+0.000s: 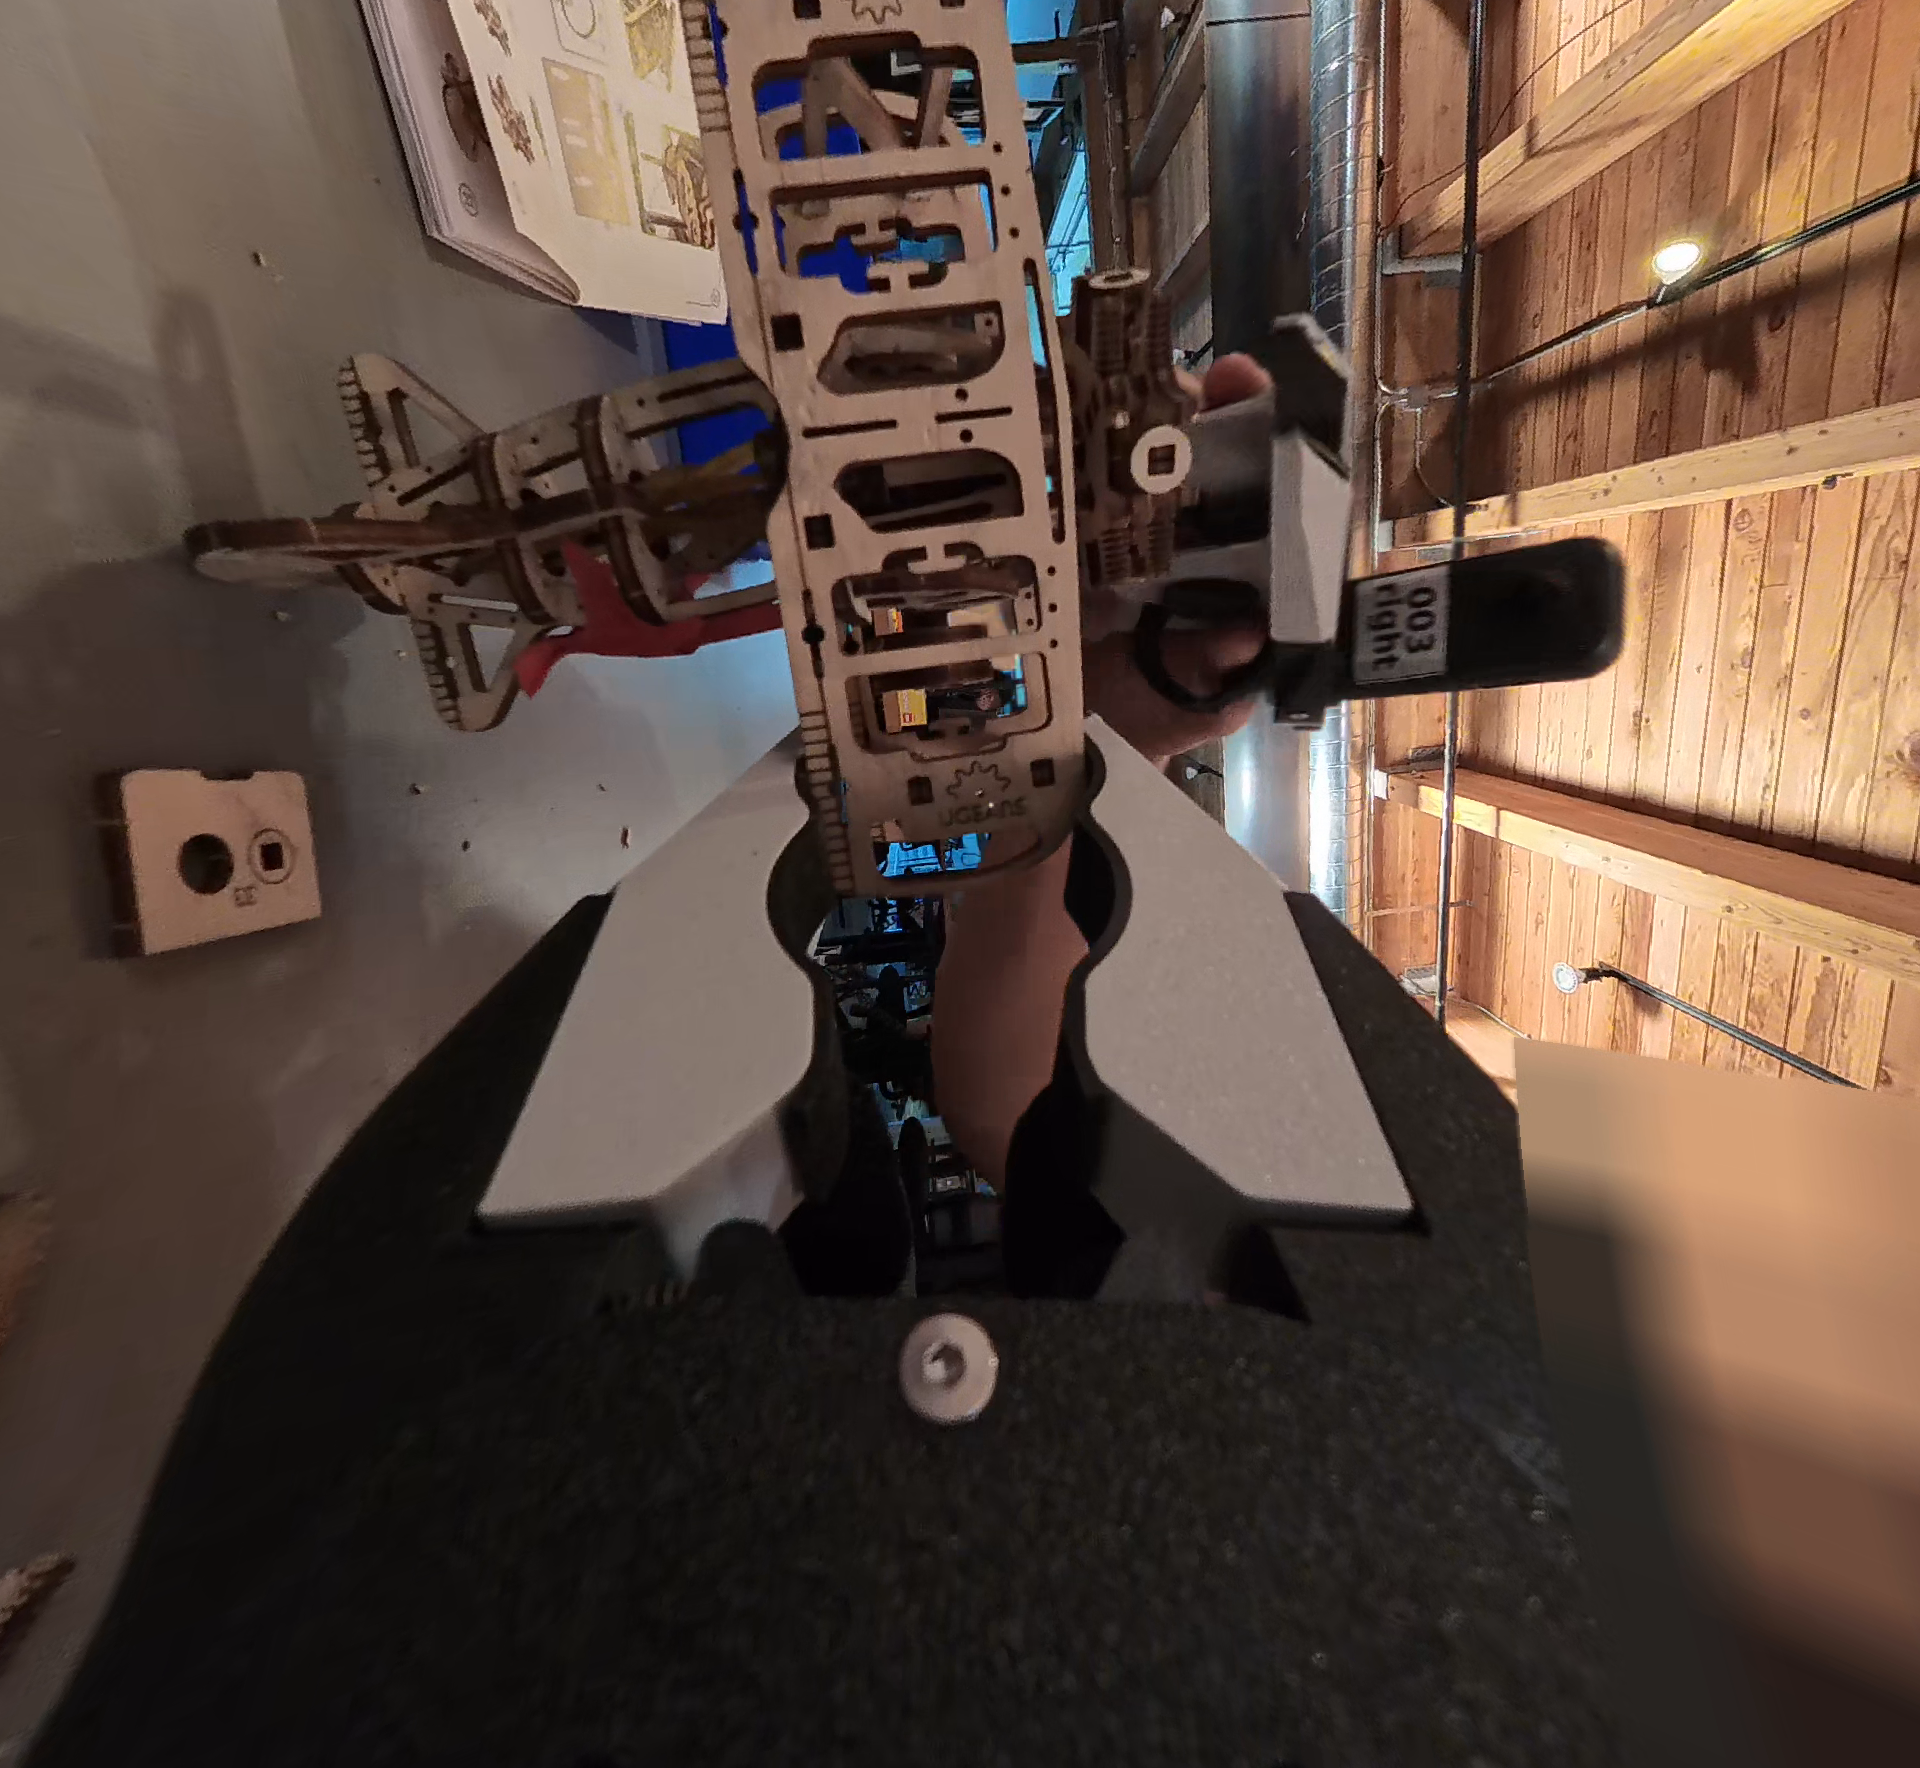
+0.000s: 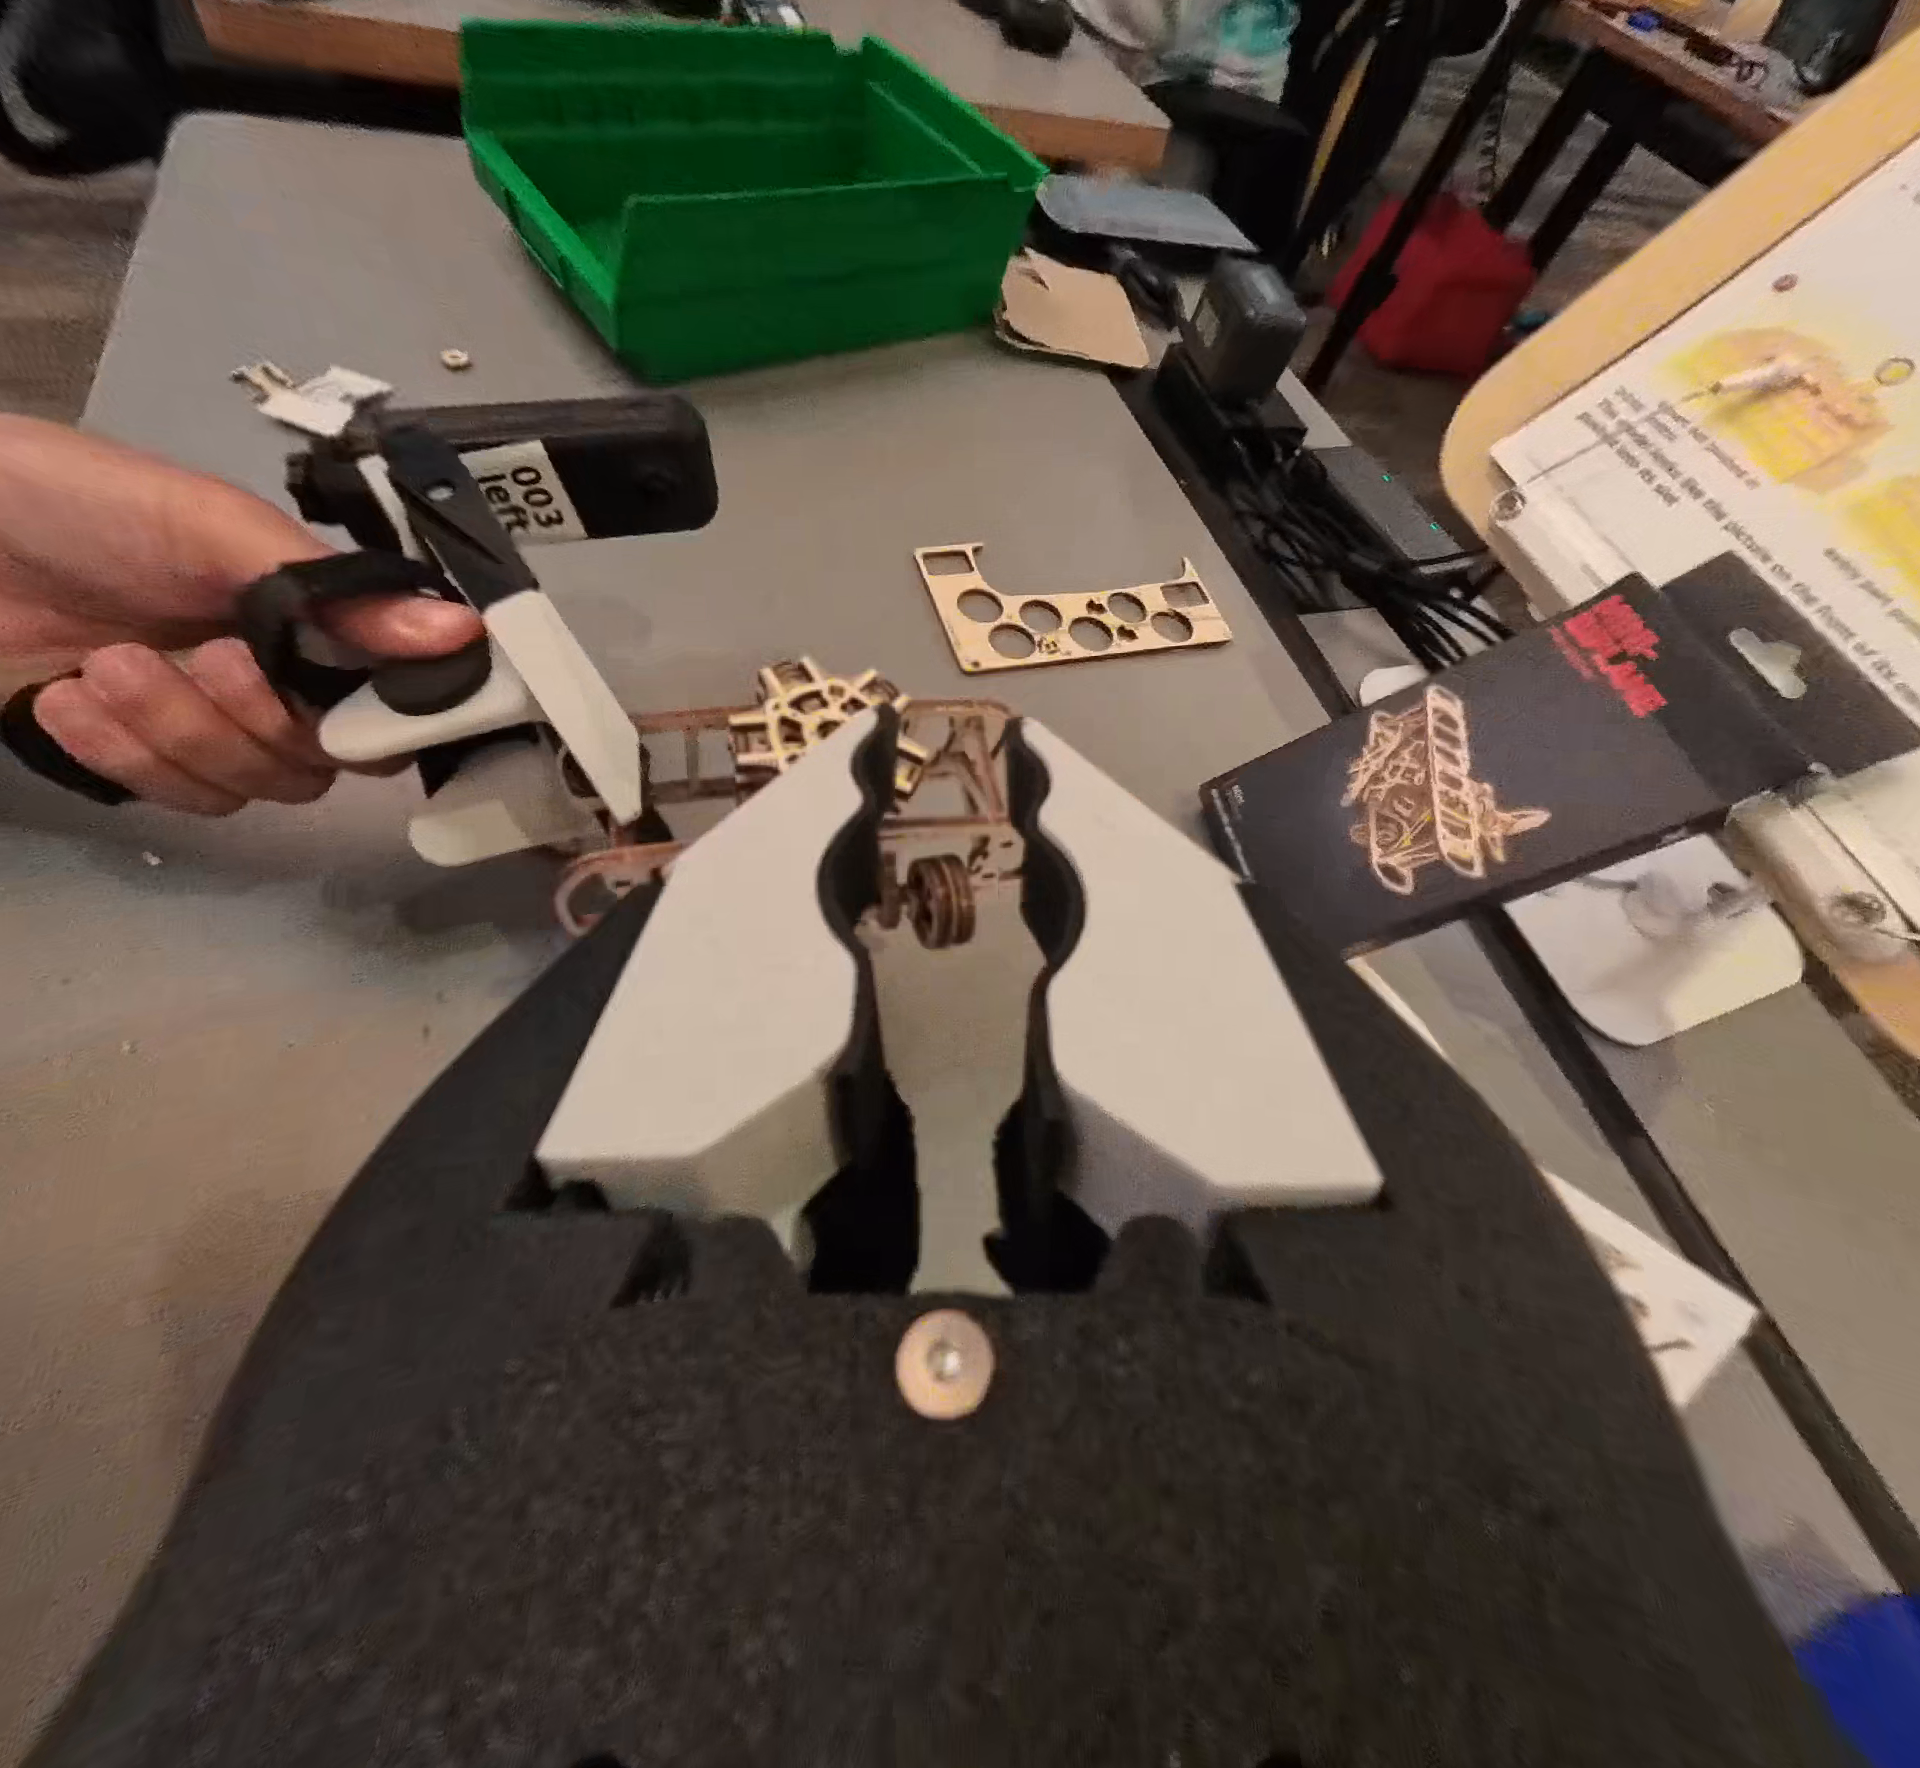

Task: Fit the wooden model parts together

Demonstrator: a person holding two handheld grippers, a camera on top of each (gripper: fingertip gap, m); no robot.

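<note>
Wooden plane model [image 1: 582,523], part-built, held above grey table [image 2: 312,264]. Left gripper [image 1: 940,819]: closed on wing panel [image 1: 894,388], 12 o'clock of fingertips. Right gripper [image 2: 940,762]: narrowly parted, pinching nose end by wheels [image 2: 930,897]. Spare fret [image 2: 1070,612] at 1 o'clock, well apart. Advice: steady both ends, align tabs squarely, press gently to avoid snapping thin ply.

We see a grey flat-topped bench [image 2: 312,264], with a second wood-edged grey table [image 2: 1039,97] behind it. Overhead run a wooden plank ceiling [image 1: 1714,575] with pale timber beams [image 1: 1662,461], a ribbed silver metal duct [image 1: 1335,160] and a lit round spotlight [image 1: 1675,258].
</note>
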